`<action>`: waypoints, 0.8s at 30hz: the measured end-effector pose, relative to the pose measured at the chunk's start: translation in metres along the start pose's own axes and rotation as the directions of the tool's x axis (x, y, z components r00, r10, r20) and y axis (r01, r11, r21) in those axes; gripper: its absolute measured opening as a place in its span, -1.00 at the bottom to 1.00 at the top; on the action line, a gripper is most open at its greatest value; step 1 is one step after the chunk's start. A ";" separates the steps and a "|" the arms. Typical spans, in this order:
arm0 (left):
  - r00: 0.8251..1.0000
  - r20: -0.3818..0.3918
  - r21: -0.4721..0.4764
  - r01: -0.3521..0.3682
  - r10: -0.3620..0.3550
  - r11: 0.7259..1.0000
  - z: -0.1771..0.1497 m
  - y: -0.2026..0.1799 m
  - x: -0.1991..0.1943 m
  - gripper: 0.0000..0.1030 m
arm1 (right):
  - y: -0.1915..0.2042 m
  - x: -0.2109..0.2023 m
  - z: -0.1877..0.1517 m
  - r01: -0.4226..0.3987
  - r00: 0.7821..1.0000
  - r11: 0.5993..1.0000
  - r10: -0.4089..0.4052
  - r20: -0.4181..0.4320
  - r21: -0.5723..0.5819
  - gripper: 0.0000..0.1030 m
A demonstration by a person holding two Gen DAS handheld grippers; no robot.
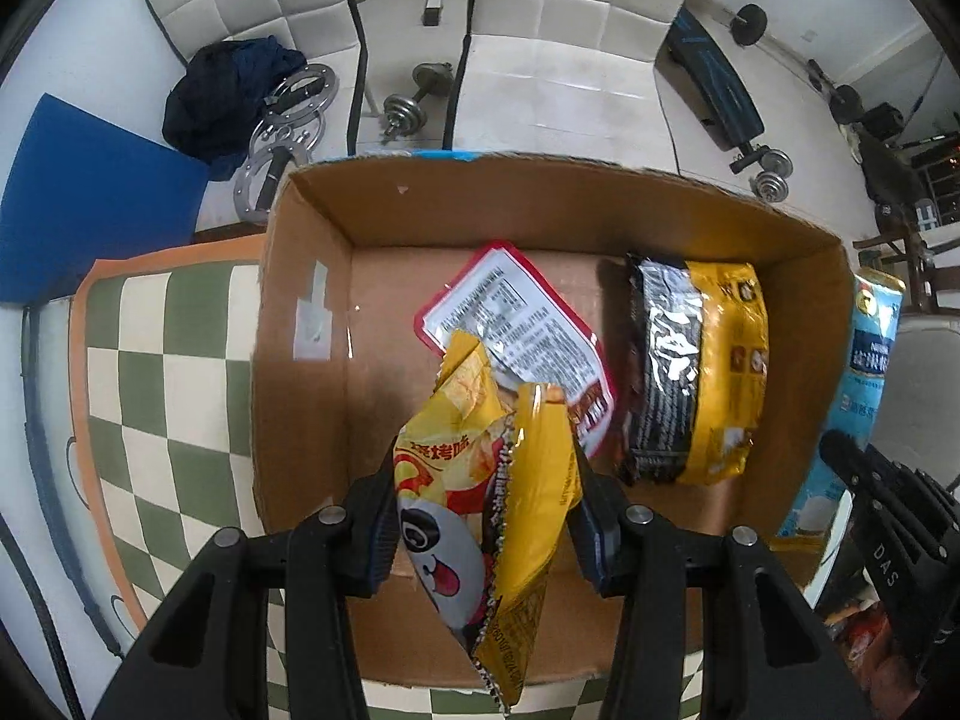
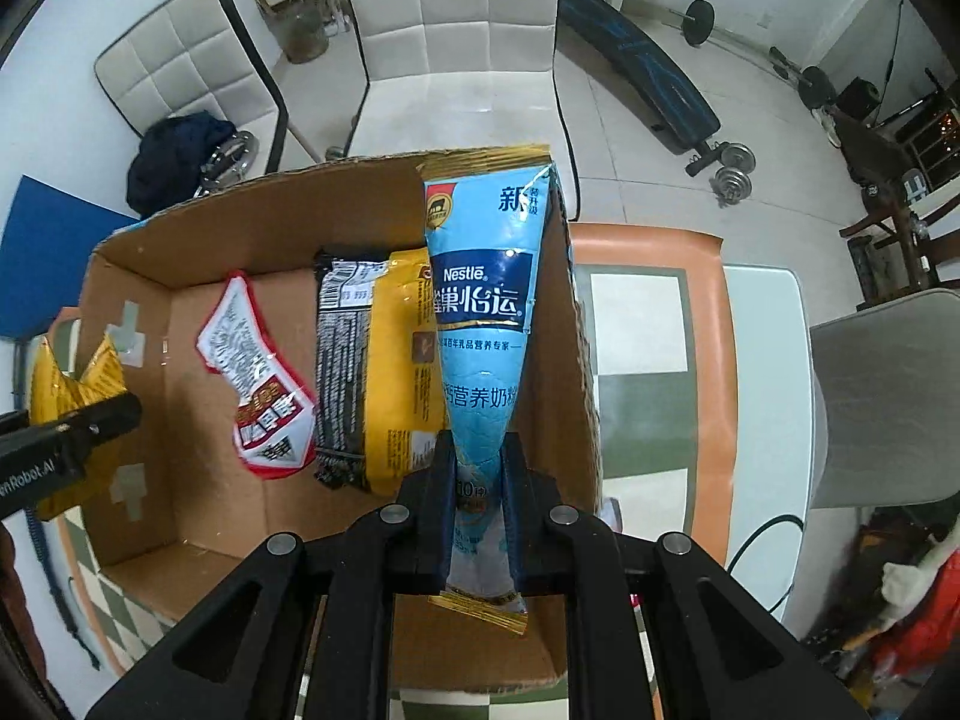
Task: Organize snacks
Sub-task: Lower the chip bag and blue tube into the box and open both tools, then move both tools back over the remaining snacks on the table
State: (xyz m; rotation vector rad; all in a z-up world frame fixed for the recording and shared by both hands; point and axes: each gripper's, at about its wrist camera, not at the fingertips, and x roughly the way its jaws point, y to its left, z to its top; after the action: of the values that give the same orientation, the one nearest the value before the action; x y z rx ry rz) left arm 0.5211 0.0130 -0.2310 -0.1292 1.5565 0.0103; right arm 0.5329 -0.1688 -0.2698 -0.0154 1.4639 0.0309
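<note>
Both tongs are hanging over the cardboard box [image 1: 312, 276], the left tongs [image 1: 486, 516] gripping the yellow chip bag [image 1: 480, 480] and the right tongs [image 2: 480, 516] pinching the blue Nestle milk powder pouch [image 2: 486, 312], so each should go into bare floor, not onto packets.

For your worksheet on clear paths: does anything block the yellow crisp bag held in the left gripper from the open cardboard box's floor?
Nothing visible does. The yellow crisp bag hangs over bare floor of the open cardboard box; the red-edged white packet lies just beyond it.
</note>
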 end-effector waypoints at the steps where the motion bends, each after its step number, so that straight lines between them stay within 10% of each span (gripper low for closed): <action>1: 1.000 -0.005 -0.006 0.003 -0.003 1.000 0.003 0.001 0.002 -0.10 | 0.000 0.002 0.001 0.006 1.000 1.000 -0.006 -0.002 0.001 -0.70; 4: 1.000 -0.022 -0.039 0.009 -0.010 0.999 0.011 0.005 0.007 -0.08 | 0.002 0.009 0.008 0.037 0.999 0.999 -0.037 -0.027 -0.002 -0.56; 8: 1.000 -0.008 -0.043 0.025 -0.026 0.999 0.013 0.005 0.002 0.58 | 0.004 0.006 0.012 0.025 0.999 1.000 -0.025 -0.024 0.005 0.73; 24: 0.995 0.094 -0.015 0.041 -0.040 0.999 -0.028 0.008 -0.042 0.95 | 0.018 -0.032 -0.019 -0.108 0.994 0.994 0.107 -0.021 -0.017 0.90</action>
State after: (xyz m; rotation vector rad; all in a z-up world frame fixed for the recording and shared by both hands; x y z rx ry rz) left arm 0.4922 0.0214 -0.1904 -0.1715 1.4602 -0.0025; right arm 0.5096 -0.1519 -0.2398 0.0490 1.4837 0.1319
